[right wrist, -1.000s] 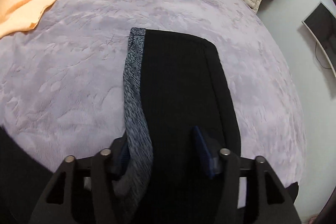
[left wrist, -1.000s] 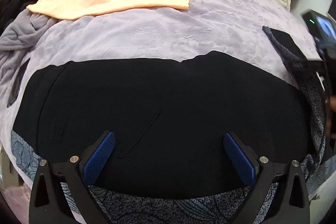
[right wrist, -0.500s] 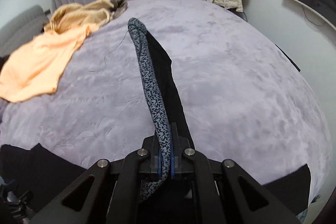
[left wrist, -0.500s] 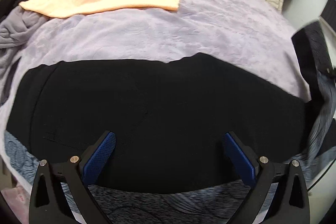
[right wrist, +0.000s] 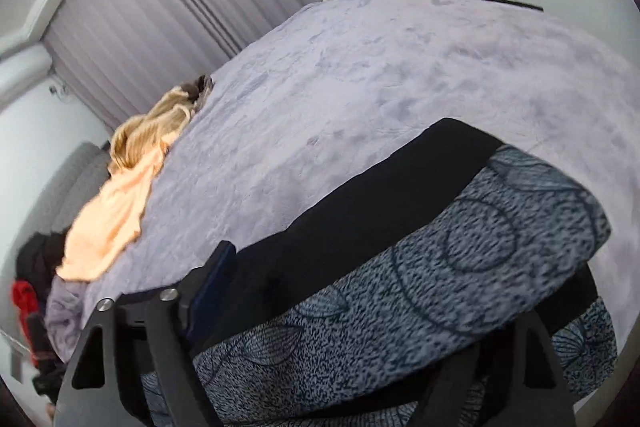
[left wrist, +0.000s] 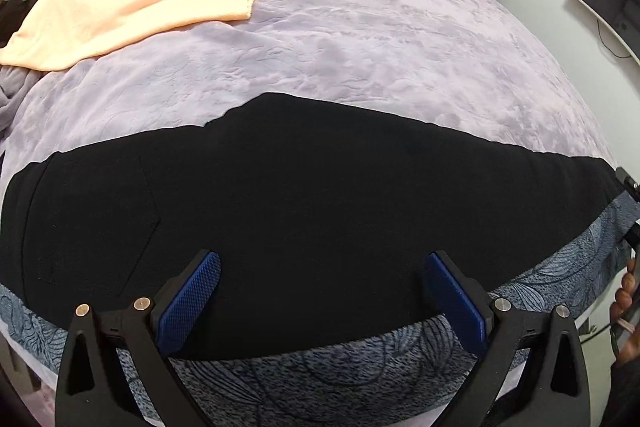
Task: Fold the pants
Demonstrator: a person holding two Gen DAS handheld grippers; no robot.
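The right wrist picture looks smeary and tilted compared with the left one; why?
Right wrist view: motion blur softens the pants and peach cloth, and the bed leans. Left wrist view: sharp and level; fisheye bulges the bed there too.

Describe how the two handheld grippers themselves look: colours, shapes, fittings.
The left gripper has black angular finger arms with triangular cut-outs, silver round screw heads, and flat blue pads with a fine knurled grid. The right gripper shows the same black frame, silver screws and one dark blue pad; cloth hides its other side.
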